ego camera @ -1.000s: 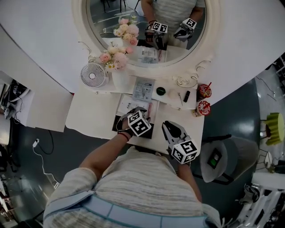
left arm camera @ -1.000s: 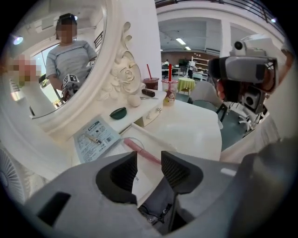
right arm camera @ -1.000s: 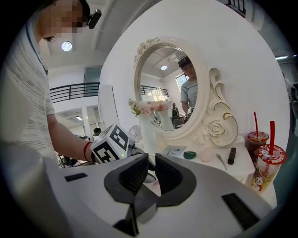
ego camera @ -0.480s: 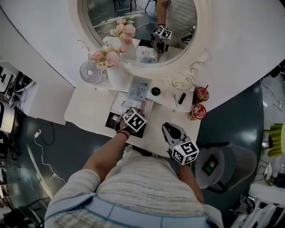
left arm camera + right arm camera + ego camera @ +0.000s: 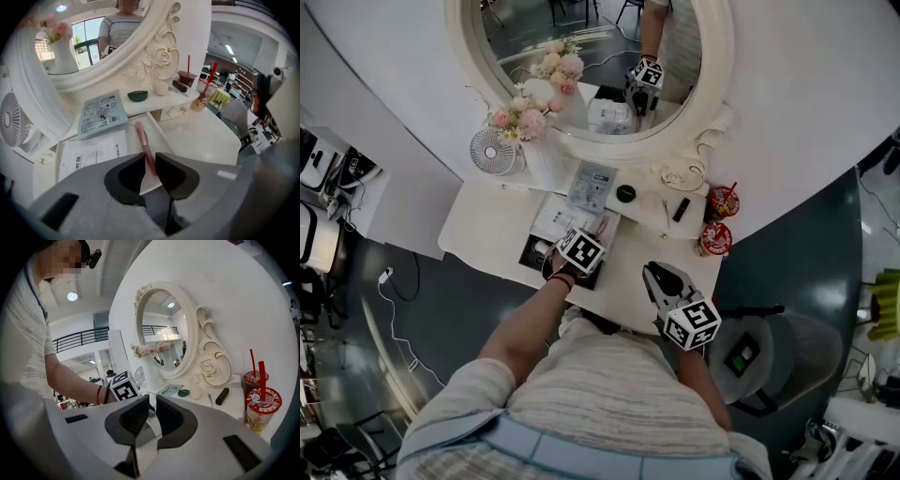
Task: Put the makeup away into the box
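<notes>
Two grippers are in view. The left gripper (image 5: 149, 159) hangs over the near end of the box (image 5: 161, 137), and its fingers have just been closing to a narrow gap. The one pink makeup stick (image 5: 143, 140) lies in the box along its right wall, its near end between the fingers but not pinched. The right gripper (image 5: 152, 401) is to the right of the box above the surface (image 5: 487, 225), with its fingers a thin slit apart and nothing between them. One white leaflet (image 5: 93, 154) lies in the box, left of the stick. Beyond the box are one blue-grey packet (image 5: 102, 113), one dark green dish (image 5: 138, 95) and one black tube (image 5: 179, 86). Two red cups with straws (image 5: 722, 200) (image 5: 713, 238) stand further right. Left of the box are one fan (image 5: 494, 151) and one vase of flowers (image 5: 523, 117). From the head view, the left gripper's marker cube covers the box's near end. The leaflet's print is too small to read.
</notes>
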A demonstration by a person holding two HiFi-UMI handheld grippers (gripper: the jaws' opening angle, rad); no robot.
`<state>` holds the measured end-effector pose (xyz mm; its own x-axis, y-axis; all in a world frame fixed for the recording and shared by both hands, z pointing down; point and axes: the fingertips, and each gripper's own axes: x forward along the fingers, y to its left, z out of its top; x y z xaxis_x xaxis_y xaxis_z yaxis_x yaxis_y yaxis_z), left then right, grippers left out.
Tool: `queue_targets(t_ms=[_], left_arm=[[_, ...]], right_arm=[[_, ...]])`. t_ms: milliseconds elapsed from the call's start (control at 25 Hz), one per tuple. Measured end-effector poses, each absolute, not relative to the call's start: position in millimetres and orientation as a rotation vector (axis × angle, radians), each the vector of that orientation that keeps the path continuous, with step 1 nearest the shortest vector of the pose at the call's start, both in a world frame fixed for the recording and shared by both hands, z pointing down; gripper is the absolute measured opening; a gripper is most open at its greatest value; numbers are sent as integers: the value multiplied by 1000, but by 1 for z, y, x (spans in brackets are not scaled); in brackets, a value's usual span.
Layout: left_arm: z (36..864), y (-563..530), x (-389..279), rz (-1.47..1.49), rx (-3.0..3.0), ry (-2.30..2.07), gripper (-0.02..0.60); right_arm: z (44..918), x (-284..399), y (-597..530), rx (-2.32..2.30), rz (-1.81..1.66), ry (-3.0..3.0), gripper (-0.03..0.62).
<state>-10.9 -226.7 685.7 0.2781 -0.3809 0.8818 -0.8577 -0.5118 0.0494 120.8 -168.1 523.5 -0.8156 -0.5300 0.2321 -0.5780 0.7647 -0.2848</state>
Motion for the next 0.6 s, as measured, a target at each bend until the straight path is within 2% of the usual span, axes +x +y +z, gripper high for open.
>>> queue_targets(t_ms=[120,600], left_arm=[[686,-226,-9,1156,2010,-1115,54],[675,-223,-20,1091,2005,-1226,48]], right_arm=[[523,123,-168,884,523,-2828,11],[524,126,-166,845,517,-2837,11]])
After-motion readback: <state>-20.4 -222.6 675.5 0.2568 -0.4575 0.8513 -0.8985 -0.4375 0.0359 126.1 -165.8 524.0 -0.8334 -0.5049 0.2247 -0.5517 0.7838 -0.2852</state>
